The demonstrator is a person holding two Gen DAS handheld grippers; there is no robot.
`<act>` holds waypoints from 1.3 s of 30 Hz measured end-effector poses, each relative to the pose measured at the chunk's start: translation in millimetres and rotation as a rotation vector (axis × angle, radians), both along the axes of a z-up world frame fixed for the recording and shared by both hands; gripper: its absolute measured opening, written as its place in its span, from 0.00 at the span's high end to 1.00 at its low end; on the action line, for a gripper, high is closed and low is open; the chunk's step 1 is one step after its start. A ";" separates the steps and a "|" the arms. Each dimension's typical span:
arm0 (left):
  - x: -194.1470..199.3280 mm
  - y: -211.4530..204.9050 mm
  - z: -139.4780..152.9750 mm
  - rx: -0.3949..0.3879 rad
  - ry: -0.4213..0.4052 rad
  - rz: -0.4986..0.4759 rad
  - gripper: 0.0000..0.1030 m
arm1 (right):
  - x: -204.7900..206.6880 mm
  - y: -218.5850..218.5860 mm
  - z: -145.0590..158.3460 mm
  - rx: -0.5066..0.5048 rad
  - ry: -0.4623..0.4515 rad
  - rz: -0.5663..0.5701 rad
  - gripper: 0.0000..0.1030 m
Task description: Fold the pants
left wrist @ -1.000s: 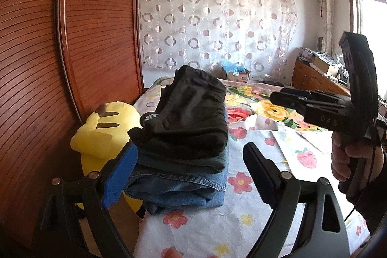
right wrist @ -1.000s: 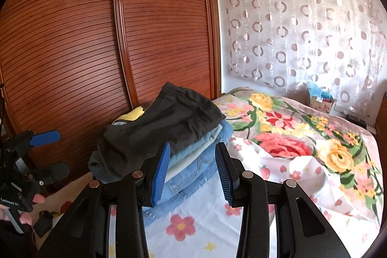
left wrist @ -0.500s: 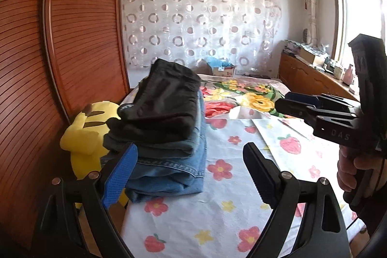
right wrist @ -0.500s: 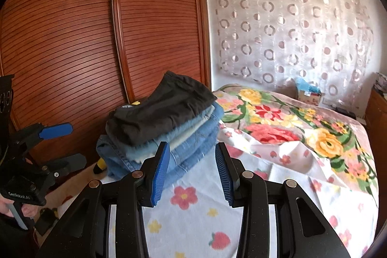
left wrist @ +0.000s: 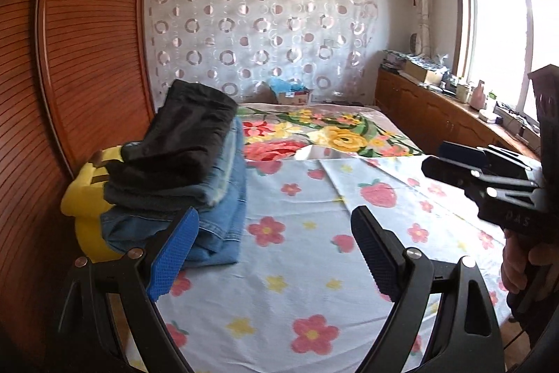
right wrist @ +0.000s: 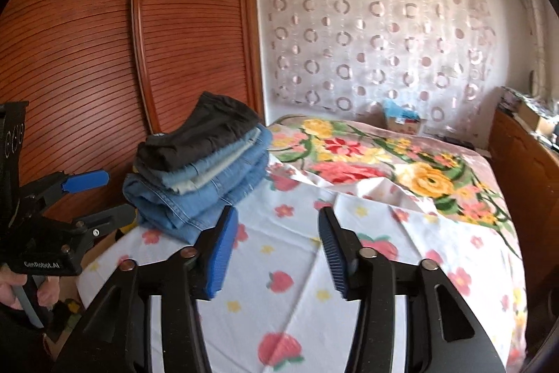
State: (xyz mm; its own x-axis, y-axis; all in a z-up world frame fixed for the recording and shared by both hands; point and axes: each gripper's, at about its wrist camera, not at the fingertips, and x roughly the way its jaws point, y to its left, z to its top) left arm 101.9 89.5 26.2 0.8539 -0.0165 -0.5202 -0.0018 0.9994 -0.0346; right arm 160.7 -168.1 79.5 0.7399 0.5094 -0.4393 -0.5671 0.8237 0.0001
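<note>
Right wrist view: folded pants [right wrist: 202,170] form a neat stack at the bed's [right wrist: 349,268] near left corner, a black pair on top of faded and deeper blue denim. Right hand-held gripper [right wrist: 276,250] is opening, nothing between its jaws; left hand-held gripper [left wrist: 276,254] stands wide, empty.

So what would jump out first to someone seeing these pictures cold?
Probably the stack of folded pants, black pair on top of blue denim, at the bed's near left corner by the wooden wardrobe. Next, the loud flowered bedspread across the far half of the bed, and a yellow plush toy beside the stack.
</note>
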 end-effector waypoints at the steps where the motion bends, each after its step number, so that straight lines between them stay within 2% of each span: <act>1: -0.2 -3.8 -0.4 0.002 0.001 -0.004 0.13 | -6.2 0.0 -0.7 -0.002 0.000 -0.008 0.40; 8: -4.7 -31.8 -5.6 0.004 0.018 -0.037 0.13 | -30.8 -7.3 -2.9 -0.002 0.023 -0.087 0.33; 22: -12.9 -81.4 -10.8 0.001 0.052 -0.094 0.13 | -76.4 -16.8 6.4 0.016 0.023 -0.245 0.33; 39: -50.3 -112.1 15.6 0.027 -0.022 -0.128 0.13 | -121.2 -17.2 4.9 0.049 -0.019 -0.331 0.32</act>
State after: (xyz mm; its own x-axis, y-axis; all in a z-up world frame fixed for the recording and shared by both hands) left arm 51.6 -22.6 41.7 0.8567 -0.1124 -0.5035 0.1263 0.9920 -0.0065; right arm 39.6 -185.2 84.5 0.8768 0.2601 -0.4044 -0.2688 0.9625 0.0363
